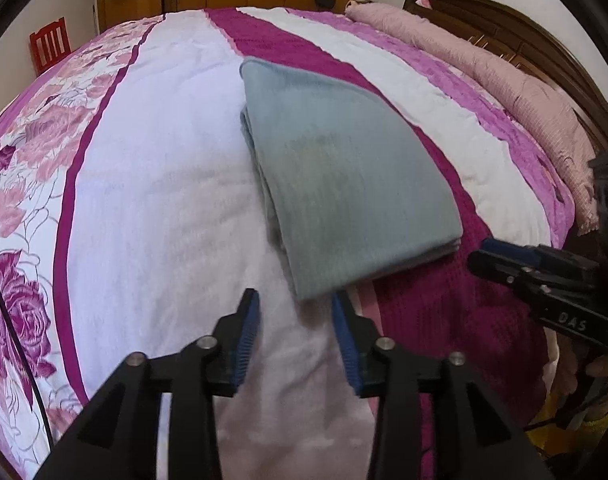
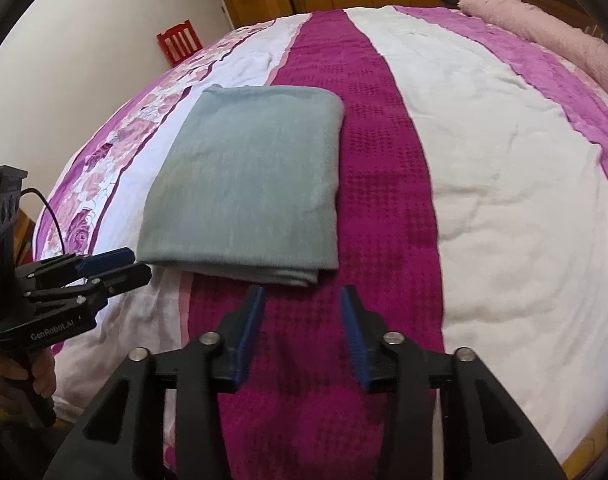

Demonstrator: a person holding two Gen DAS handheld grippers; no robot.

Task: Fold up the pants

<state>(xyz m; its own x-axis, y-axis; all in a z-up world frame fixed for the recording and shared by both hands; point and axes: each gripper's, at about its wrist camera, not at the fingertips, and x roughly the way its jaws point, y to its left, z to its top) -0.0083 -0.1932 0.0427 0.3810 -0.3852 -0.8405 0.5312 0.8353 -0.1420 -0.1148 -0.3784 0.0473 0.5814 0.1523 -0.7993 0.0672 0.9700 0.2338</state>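
With both sets of jaws spread wide and empty, the left tool (image 1: 296, 300) and right tool (image 2: 302, 296) hover just short of the grey-green pants (image 2: 244, 184). Those lie as a neat, squared stack on the striped bedspread (image 2: 483, 168), so the fold looks finished and both tools appear clear of it.

A: Your left gripper (image 1: 296, 300): black angular linkage arms, blue ribbed pads (image 1: 248, 336), four silver pivot screws (image 1: 208, 343).

B: Right gripper (image 2: 302, 296)?

A: Same build. Seen from the left camera at 3 o'clock, its body reads "DAS". Yours at 9 o'clock in the right view reads "GenRobot.AI", thin black cable (image 2: 48, 208) looping off the top.
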